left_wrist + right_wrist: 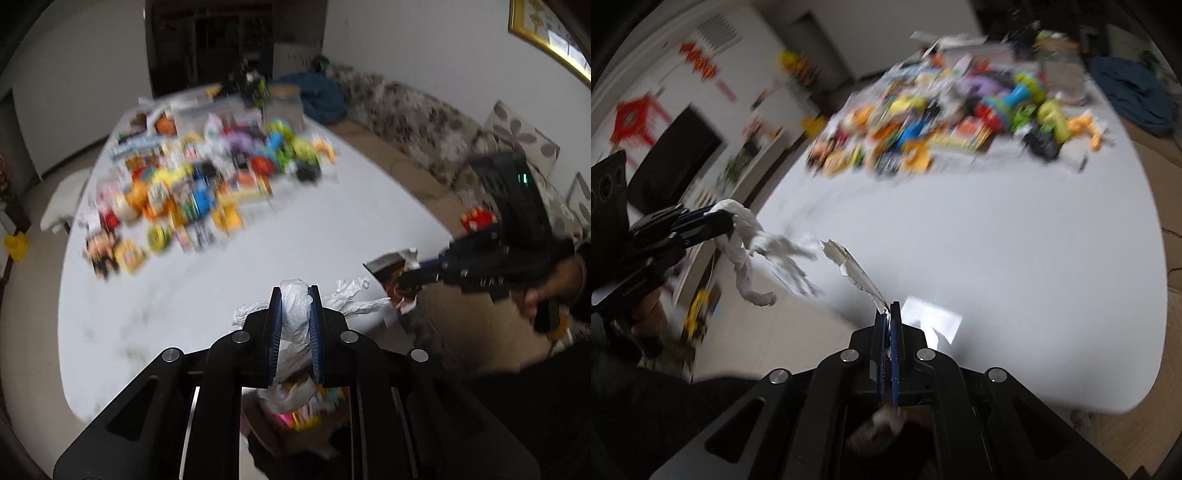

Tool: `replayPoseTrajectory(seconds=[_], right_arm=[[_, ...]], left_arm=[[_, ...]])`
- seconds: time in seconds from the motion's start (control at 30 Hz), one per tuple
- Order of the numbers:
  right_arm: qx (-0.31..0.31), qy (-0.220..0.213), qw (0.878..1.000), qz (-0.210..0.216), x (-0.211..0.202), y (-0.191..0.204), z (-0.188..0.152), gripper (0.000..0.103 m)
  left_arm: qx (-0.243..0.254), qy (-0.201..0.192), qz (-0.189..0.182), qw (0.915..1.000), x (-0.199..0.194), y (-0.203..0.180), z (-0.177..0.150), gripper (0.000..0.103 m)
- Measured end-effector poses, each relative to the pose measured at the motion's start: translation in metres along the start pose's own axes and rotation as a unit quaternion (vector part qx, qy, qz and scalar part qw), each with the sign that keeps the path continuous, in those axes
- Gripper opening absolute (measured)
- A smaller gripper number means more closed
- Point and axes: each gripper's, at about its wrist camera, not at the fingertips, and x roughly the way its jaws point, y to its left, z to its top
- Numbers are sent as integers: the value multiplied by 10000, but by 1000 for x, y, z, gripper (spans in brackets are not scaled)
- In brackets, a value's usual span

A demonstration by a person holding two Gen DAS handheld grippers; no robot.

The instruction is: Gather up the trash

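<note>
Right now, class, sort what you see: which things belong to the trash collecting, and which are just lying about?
In the job:
left hand-held gripper, shut on white plastic bag
right hand-held gripper, shut on torn wrapper

Lying about:
pile of colourful items
table
sofa

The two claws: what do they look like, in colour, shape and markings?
Both the left claw and the right claw are black, angular linkages with round silver pivot pins and blue ribbed finger pads. The right claw's body carries a small green light. Bare hands grip the handles.

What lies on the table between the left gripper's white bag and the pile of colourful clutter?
Nothing: in the left wrist view, bare white tabletop separates the white bag from the clutter pile.
</note>
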Motion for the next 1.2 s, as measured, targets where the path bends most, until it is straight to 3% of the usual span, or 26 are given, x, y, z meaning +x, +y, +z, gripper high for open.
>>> replayPoseTrajectory(seconds=[0.1,0.17,0.2,0.27,0.37,0.47,0.6,0.67,0.7,0.83,0.9,0.97,1.13,1.2], right_arm=[[-67,560,9984,99,23,-1,-26,2],[-97,815,9966,104,41,-5,-37,7],[-115,903,9958,56,52,-8,-42,9],[-81,1251,9921,17,81,-18,-52,40],[-104,1584,9872,-175,107,-27,-62,42],[-71,1467,9891,-131,94,-26,-53,41],[-172,672,9975,-95,57,-16,2,42],[-162,344,9992,-136,55,-16,36,48],[-141,119,9994,-285,61,-18,62,49],[177,-431,9972,-592,104,-29,143,50],[242,-555,9949,-807,133,-32,187,51],[165,-545,9934,-994,155,-27,209,51],[-246,-256,9874,-1539,204,-17,241,51],[-329,-187,9842,-1732,220,-22,238,46]], left_arm=[[-24,481,-144,9987,16,-10,-29,13],[102,747,-120,9971,36,-15,-48,23],[122,852,-92,9962,45,-14,-55,40],[86,1139,-125,9934,71,-9,-74,69],[-114,1535,-199,9879,102,4,-94,70],[-280,1731,-212,9843,111,18,-100,70],[-385,1315,-135,9905,89,39,-75,70],[-467,1023,8,9937,81,55,-53,75],[-504,887,108,9947,79,64,-44,81],[-613,548,559,9950,89,96,-13,83],[-808,503,653,9933,103,116,-1,83],[-968,492,688,9917,116,133,9,83],[-841,417,758,9927,138,150,23,83],[-859,435,754,9925,150,154,29,83]])
